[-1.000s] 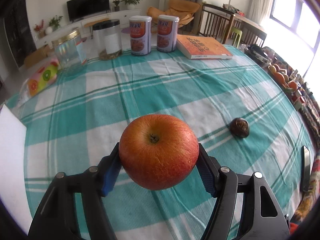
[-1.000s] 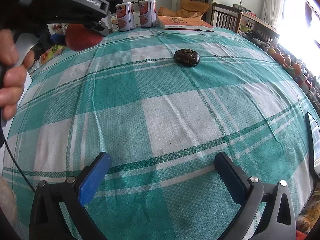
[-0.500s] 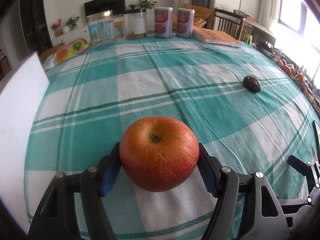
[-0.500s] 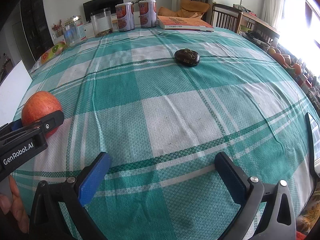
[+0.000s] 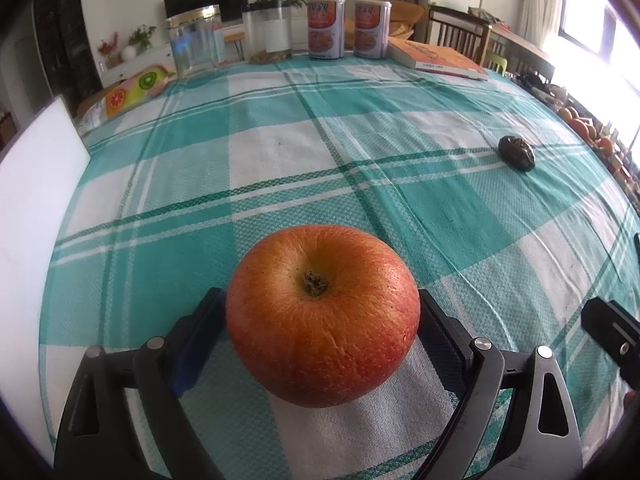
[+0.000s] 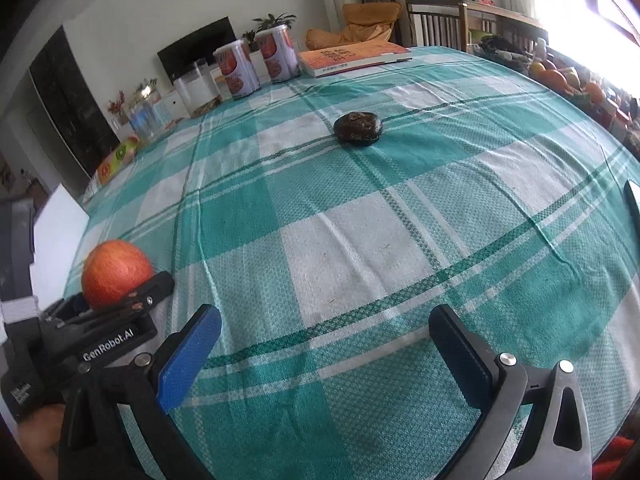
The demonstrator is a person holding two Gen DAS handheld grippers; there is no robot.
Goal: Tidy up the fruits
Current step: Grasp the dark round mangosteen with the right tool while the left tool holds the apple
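Note:
My left gripper [image 5: 320, 320] is shut on a red-orange apple [image 5: 322, 316], held low over the green checked tablecloth [image 5: 280, 152] near its front left. The apple [image 6: 116, 274] and left gripper [image 6: 120, 312] also show at the left of the right wrist view. A dark wrinkled fruit [image 5: 516, 153] lies on the cloth to the right; in the right wrist view the dark fruit [image 6: 358, 128] is straight ahead, further off. My right gripper [image 6: 324, 356] is open and empty above the cloth.
At the table's far edge stand two printed cans [image 5: 346, 28], two clear jars [image 5: 196, 46], an orange book [image 5: 436, 58] and a fruit-print packet [image 5: 136, 88]. A white board [image 5: 32, 208] lies at the left edge. Oranges [image 6: 560, 78] sit off the right side.
My left gripper has carried the apple down and toward the front left of the table. My right gripper has tilted and turned a little left. The dark fruit has not moved.

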